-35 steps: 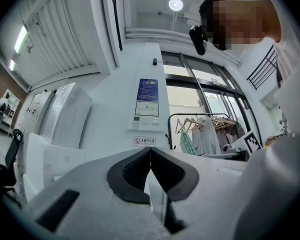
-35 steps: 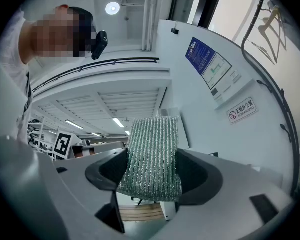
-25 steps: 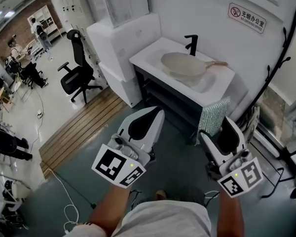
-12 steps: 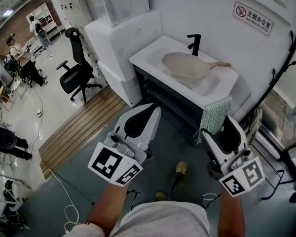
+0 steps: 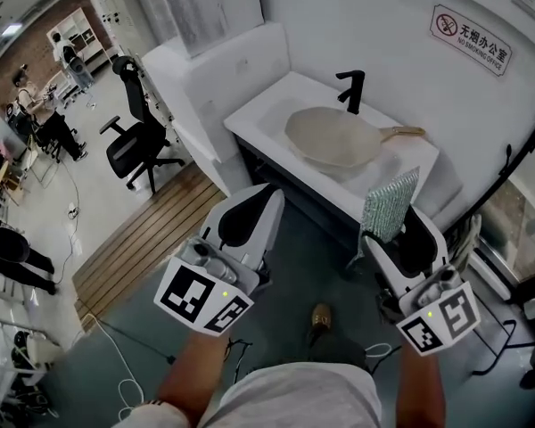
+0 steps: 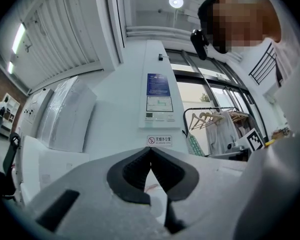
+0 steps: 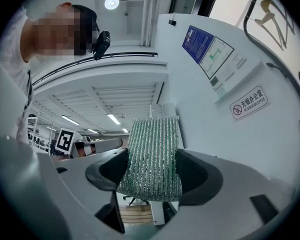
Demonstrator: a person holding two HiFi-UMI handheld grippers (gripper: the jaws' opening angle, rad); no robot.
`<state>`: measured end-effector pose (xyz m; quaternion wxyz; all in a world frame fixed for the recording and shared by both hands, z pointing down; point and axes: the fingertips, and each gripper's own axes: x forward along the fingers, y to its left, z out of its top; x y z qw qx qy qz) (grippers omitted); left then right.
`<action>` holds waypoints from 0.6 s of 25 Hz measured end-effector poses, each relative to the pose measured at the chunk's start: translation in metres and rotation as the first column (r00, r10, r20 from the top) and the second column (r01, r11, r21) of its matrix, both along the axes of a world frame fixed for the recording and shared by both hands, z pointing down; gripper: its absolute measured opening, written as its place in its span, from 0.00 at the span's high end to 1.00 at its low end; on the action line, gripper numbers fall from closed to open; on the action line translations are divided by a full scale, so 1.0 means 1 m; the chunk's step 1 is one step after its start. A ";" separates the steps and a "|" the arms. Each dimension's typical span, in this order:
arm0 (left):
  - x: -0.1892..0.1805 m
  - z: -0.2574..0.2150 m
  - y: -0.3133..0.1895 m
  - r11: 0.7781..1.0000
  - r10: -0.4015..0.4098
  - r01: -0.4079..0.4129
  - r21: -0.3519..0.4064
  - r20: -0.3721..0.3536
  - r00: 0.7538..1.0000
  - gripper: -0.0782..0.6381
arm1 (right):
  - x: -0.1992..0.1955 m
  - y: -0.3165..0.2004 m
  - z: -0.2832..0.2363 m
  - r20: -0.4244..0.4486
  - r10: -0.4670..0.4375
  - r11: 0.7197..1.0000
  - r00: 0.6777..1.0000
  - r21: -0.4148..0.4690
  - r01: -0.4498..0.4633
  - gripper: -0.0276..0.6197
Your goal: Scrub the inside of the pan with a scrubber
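A pan [image 5: 325, 138] is lying on the white table [image 5: 257, 111] in the upper middle of the frame, handle pointing right, a black tap [image 5: 351, 90] standing behind it.

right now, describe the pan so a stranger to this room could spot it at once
Find the white sink counter against the white wall, under the no-smoking sign. The pan lies on it just in front of the black tap. It is the only round, pale beige thing there, with a light wooden handle pointing right.
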<state>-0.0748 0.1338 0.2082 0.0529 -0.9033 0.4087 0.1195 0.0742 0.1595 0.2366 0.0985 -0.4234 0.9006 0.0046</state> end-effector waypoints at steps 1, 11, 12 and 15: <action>0.004 0.000 -0.010 1.000 -0.002 0.002 -0.002 0.001 1.000 0.87 | 0.005 -0.010 0.000 -0.002 0.000 1.000 1.000 0.000 0.000 0.49; 0.043 0.006 -0.106 0.998 -0.050 0.051 -0.028 0.023 0.998 0.87 | 0.051 -0.110 -0.002 0.003 -0.027 1.000 1.000 0.006 0.027 0.49; 0.046 0.006 -0.114 0.998 -0.055 0.056 -0.030 0.026 0.998 0.87 | 0.054 -0.119 -0.002 0.004 -0.031 0.999 0.999 0.004 0.031 0.49; 0.052 0.003 -0.134 0.997 -0.071 0.073 -0.034 0.034 0.997 0.87 | 0.061 -0.143 -0.002 0.002 -0.043 0.999 0.999 -0.004 0.043 0.49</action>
